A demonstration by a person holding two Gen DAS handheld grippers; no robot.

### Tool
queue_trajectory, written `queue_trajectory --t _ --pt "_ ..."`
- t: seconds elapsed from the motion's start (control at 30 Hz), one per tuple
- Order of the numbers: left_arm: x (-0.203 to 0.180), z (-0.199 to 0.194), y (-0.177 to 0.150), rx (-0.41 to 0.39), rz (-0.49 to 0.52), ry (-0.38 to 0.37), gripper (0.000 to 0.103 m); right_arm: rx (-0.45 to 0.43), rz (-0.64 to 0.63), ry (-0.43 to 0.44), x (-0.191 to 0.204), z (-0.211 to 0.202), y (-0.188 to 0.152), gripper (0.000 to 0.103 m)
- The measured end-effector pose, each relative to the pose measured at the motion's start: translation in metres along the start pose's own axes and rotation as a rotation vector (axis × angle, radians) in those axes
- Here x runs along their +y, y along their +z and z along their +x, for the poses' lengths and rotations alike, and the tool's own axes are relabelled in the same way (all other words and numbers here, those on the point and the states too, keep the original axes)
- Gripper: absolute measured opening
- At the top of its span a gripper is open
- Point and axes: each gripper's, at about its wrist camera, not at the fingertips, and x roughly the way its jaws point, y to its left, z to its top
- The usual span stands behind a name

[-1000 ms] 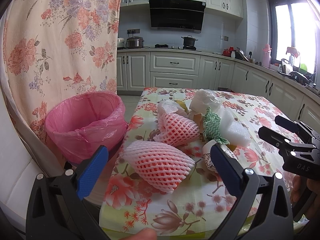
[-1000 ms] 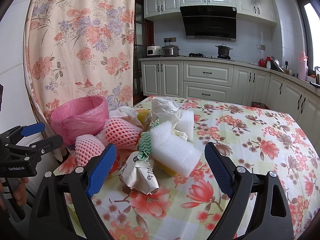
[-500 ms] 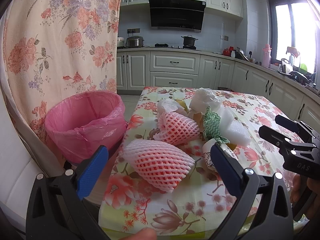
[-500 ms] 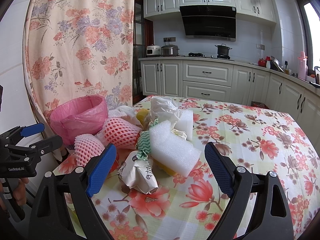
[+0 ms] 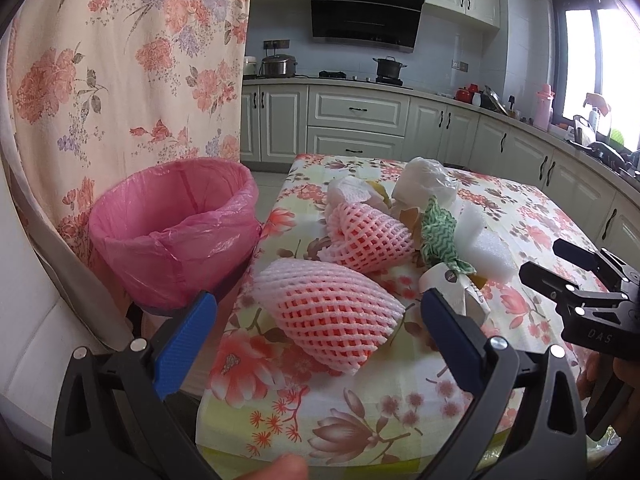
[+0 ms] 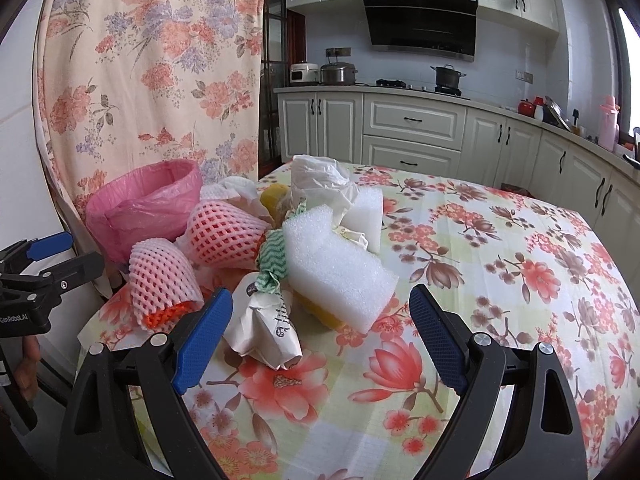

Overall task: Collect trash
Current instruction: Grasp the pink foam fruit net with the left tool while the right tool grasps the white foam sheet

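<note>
Left gripper (image 5: 316, 312): its jaws are standing spread wide, gripping nothing, and hovering just short of the table's near corner.

Right gripper (image 6: 320, 308): its jaws are also spread and empty, framing the front of the trash pile.

Nearest foam net (image 5: 326, 318): it is lying straight ahead of the left jaws, almost centred in the gap, on the floral tablecloth (image 5: 360, 412). Its long axis is running crosswise to the jaws, tilted toward the far left, with the open mouth facing the near right.

Nearer hand: the left one is looking closer to this net; from the right jaws the same net (image 6: 162, 280) is sitting off to the left, outside the left finger.

Second foam net (image 5: 370, 240): it is resting just beyond the first, farther from the left jaws.

Crumpled paper wrapper (image 6: 266, 330): it is lying between the right jaws, slightly left of centre, long axis pointing roughly along them.

White foam block (image 6: 336, 268): it is sitting just past the wrapper, ahead of the right jaws, beside a green-and-white patterned scrap (image 6: 274, 264).

Pink-lined bin (image 5: 176, 236): it is standing off the table, ahead and left of the left jaws.

Writing: "DAS" is showing on the right gripper's body in the left view, "GenRobot.AI" (partly cut off) on the left gripper's body in the right view; the wrapper's print is too creased to read.
</note>
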Motion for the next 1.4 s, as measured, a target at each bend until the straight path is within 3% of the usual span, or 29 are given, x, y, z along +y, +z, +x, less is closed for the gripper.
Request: queue_trajectory --t 0.7,1.0,1.03,1.1,1.4 --pt "0.019 0.062 0.006 0.217 -0.123 -0.020 0.098 0.170 0.085 0.030 -0.011 0.069 0.022 0.084" --pt "0.018 0.087 0.007 0.301 -0.149 -0.017 0.098 0.200 0.129 0.055 -0.016 0.086 0.027 0.084" --pt "0.017 0.088 0.006 0.308 -0.148 -0.018 0.097 0.203 0.134 0.055 -0.018 0.086 0.027 0.084" --pt "0.017 0.091 0.005 0.321 -0.155 -0.043 0.079 0.215 0.139 0.057 -0.021 0.086 0.025 0.084" --pt "0.013 0.089 0.001 0.336 -0.151 -0.082 0.046 0.244 0.191 0.066 -0.039 0.085 0.014 0.070"
